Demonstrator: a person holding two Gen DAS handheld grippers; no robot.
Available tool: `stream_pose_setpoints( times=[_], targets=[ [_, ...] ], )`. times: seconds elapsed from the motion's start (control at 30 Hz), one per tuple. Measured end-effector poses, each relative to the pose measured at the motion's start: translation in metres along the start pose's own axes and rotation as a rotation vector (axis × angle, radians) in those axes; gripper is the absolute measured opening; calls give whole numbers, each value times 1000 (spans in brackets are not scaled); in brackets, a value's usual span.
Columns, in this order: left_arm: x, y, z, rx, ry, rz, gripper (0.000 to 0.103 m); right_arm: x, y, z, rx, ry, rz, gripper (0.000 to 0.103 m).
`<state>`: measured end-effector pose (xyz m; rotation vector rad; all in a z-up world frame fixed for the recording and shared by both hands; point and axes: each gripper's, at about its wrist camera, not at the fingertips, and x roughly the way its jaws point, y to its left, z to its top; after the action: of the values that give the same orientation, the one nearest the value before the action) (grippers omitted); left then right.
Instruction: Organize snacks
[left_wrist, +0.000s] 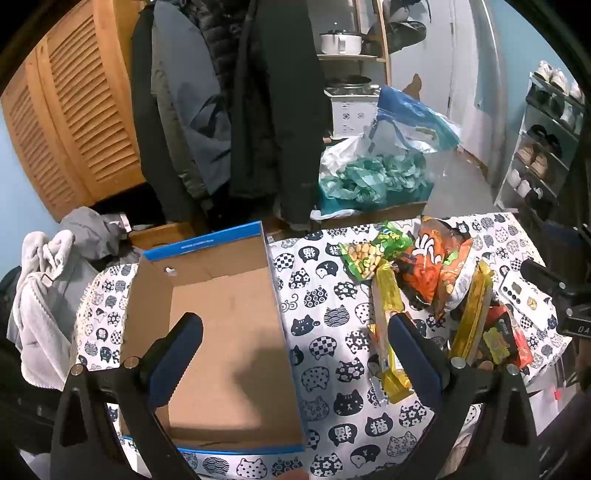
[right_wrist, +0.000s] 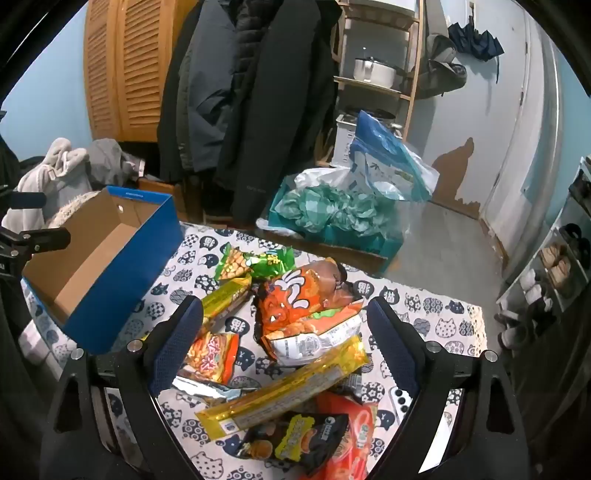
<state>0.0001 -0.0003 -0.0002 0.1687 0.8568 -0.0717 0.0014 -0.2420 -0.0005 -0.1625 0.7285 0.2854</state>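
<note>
Left wrist view: the left gripper (left_wrist: 295, 328) hangs with fingers spread wide and empty over the empty cardboard box (left_wrist: 221, 314), whose near end its frame covers. The snack pile (left_wrist: 436, 280) lies right of the box on the table (left_wrist: 325, 258), partly behind one finger.

Right wrist view: the right gripper (right_wrist: 284, 317), fingers released, hovers over the snacks; the lowest packets are cut off and their print is unreadable.

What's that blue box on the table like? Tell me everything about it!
The blue box is an open cardboard box with no lid on it: blue outside, plain brown inside, with a small round hole in one end wall. It is empty. It stands upright on the cat-print tablecloth, to the left of the snack pile, apart from it. Nothing touches it; the left tool hovers open above it.
</note>
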Motion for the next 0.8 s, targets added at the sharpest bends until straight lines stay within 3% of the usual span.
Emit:
stream_pose_setpoints(
  times=[0.27, 0.4, 0.8],
  targets=[
    [-1, -5, -1, -7, 0, 21, 101, 0, 0, 0, -1, 0, -1, 89],
    [5, 0, -4, -14, 15, -16, 101, 1, 0, 0, -1, 0, 0, 89],
    [4, 0, -2, -9, 6, -14, 101, 0, 0, -1, -1, 3, -3, 89]
  ],
)
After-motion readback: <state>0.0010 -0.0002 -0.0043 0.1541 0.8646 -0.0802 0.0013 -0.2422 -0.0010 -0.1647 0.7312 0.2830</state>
